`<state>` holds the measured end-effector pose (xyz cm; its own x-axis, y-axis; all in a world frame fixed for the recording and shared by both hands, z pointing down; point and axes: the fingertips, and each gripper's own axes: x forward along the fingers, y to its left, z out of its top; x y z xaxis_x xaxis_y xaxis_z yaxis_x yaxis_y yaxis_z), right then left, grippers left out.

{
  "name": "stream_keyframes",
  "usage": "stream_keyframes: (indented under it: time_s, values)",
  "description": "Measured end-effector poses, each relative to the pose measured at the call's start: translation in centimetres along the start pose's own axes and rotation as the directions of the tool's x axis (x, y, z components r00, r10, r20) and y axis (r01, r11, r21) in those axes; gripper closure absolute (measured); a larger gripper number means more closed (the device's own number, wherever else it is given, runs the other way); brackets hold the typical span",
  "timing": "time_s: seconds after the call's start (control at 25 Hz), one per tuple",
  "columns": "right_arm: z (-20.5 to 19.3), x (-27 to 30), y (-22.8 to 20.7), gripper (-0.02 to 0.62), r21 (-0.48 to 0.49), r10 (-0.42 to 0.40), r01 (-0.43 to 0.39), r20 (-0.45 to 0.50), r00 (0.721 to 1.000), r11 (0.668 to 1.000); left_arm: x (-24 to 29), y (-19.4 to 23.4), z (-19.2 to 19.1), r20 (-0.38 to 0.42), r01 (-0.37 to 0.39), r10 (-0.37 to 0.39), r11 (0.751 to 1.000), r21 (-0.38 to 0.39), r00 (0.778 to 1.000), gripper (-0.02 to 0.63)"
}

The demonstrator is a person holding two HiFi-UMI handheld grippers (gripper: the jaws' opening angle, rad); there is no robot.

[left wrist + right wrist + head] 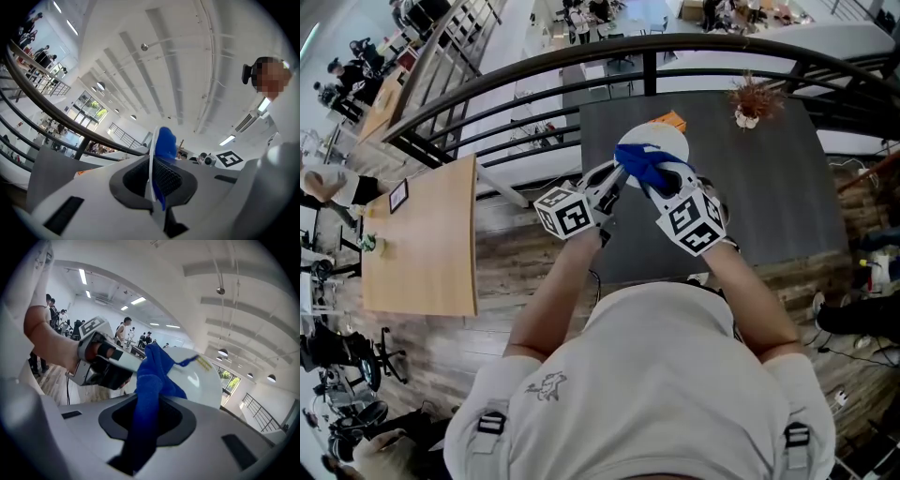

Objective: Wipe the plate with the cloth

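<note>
Table (769, 187) is the biggest thing here, dark grey, with its far edge at the railing. You work above its near left part, and the plate does not rest on it.

The plate (667, 139) is white and is held up in the air, tilted on edge. Your left gripper (615, 174) carries it: in the left gripper view the rim (151, 161) stands edge-on between the pads, and the jaws are closed on it.

The blue cloth (645, 167) is bunched in your right gripper (671, 184), whose jaws are clamped on it. In the right gripper view the cloth (152, 380) runs up out of the jaws and lies against the face of the plate (204, 378), near the rim where the left gripper (101, 359) grips.

Smallest are an orange thing (671, 120) by the far edge, behind the plate, and a dried sprig (750, 101) near the far right corner. Neither plays a part.

As I judge it, you are in the middle of the wiping: both things are picked up and the cloth is on the plate. The bare part of the face looks glossy and unmarked, but I cannot tell how much of it you have covered. The strip under the left pads, the back, and setting the plate down are probably left.
</note>
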<state>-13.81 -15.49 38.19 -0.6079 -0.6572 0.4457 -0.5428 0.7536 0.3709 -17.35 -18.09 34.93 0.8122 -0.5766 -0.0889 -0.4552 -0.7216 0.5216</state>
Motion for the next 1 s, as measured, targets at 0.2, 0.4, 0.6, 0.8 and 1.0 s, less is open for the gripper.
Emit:
stream_keyframes:
  time_s: [0.2,0.4,0.6,0.8,1.0]
  values:
    - [-3.0,-0.9,-1.7,0.505,0.054,-0.022,0.024,-0.044,0.999,0.998,-0.2,-0.5,0.5,-0.030,0.001,0.002,0.996,0.087,1.000,0.586]
    - [-3.4,-3.0,-5.9,0.505,0.103,-0.101,0.104,-0.035,0.994,0.989,-0.6,-0.9,0.8,-0.052,0.019,-0.011,0.989,0.146,0.999,0.583]
    - [-0.5,-6.2,-9.0,0.505,0.091,-0.189,0.187,0.017,0.982,0.978,-1.1,-0.4,1.4,-0.090,0.006,0.017,0.966,0.258,0.996,0.591]
    - [3.1,-7.6,-9.4,0.505,0.049,-0.187,0.183,0.085,0.979,0.982,-1.2,-0.7,2.0,-0.118,-0.005,0.063,0.902,0.432,0.991,0.589]
    - [3.3,-8.0,-9.4,0.505,0.074,-0.155,0.147,0.113,0.981,0.986,-0.7,-2.0,2.1,-0.156,0.010,0.137,0.720,0.694,0.978,0.589]
